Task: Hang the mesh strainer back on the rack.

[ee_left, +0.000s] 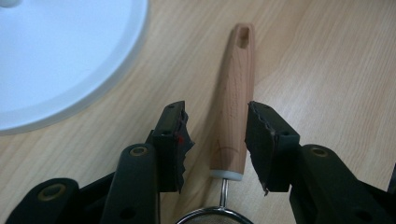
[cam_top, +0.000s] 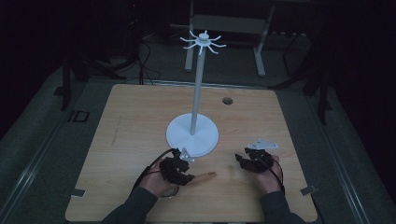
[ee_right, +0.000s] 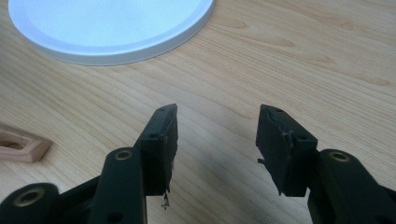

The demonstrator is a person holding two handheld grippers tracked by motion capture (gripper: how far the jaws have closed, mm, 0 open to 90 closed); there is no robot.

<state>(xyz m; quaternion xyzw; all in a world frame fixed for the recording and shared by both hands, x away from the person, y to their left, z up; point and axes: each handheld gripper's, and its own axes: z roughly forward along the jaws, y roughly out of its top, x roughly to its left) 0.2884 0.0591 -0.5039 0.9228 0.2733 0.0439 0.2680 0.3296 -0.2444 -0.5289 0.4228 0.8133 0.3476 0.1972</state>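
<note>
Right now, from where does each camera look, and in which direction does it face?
High view: above the person's side, facing forward and down on the table; forearms, left gripper, right gripper.
Left gripper view: on that gripper, along its jaws, either side of the wooden handle.
Right gripper view: along its open jaws at bare table.
All three share the white stand base.

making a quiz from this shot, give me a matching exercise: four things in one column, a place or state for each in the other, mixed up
Things:
1. strainer handle
2. right tool
3. stand base
4. hooks

Places or states:
A. white disc on the table
B. open, nothing between its jaws
C. at the pole's top
D. between the left tool's jaws, flat on the table

Pairs: 1-D, 2-B, 3-A, 4-C
</note>
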